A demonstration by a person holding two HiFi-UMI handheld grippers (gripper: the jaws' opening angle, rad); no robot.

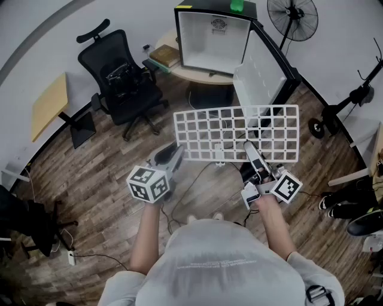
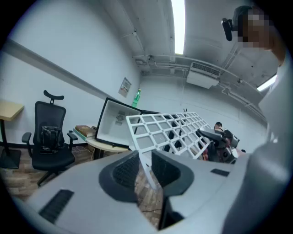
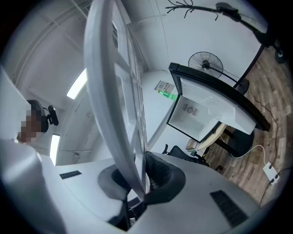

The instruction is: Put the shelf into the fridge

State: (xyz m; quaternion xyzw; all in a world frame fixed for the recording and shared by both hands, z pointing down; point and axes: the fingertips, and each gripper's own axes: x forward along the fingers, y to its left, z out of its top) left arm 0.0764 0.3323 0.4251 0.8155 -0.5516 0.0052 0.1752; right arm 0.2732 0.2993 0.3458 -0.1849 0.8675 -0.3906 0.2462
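Note:
I hold a white grid shelf (image 1: 236, 132) flat in the air between both grippers, in front of the open white fridge (image 1: 212, 42) that stands on a round table. My left gripper (image 1: 175, 154) is shut on a thin bar at the shelf's near left corner; in the left gripper view that bar of the shelf (image 2: 167, 130) runs between the jaws (image 2: 145, 167). On the near edge, right of the middle, my right gripper (image 1: 248, 146) is shut on the rim, and the shelf (image 3: 114, 91) stands edge-on between its jaws (image 3: 137, 178). The fridge's door (image 1: 260, 75) hangs open to the right.
A black office chair (image 1: 122, 72) stands left of the round table (image 1: 197, 73). Books (image 1: 164, 55) lie beside the fridge and a green bottle (image 1: 237, 6) stands on top of it. A floor fan (image 1: 293, 18) is behind, at the right. Cables trail over the wooden floor (image 1: 90, 197).

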